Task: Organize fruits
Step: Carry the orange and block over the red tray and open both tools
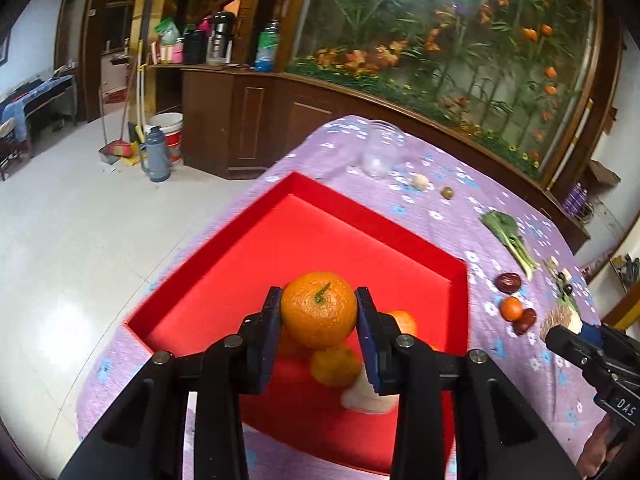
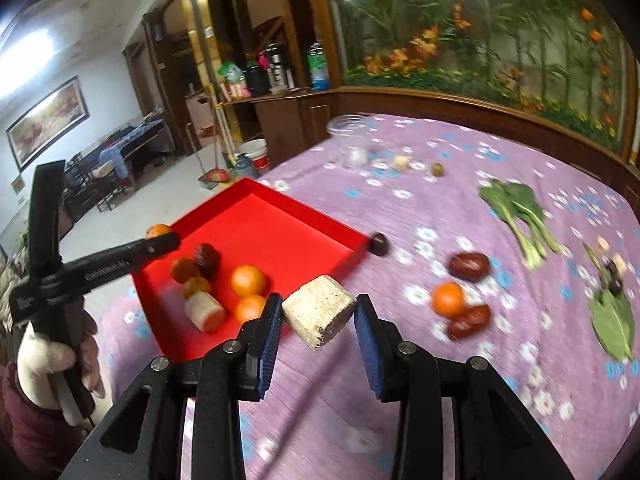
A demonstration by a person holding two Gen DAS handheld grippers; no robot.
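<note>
Left wrist view alone shows left hand-held gripper (image 1: pixel 319 312) clamping the orange (image 1: pixel 319 310)

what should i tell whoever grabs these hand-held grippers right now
Left hand-held gripper: shut on a tangerine, held above the red tray.
Right hand-held gripper: shut on a pale cut chunk, over the purple cloth beside the tray.
Done: two tangerines, dark red fruits and another cut chunk already lie in the tray.
Left: release both held items, then collect the small tangerine and red dates on the cloth. The leafy greens are not fruit.
</note>
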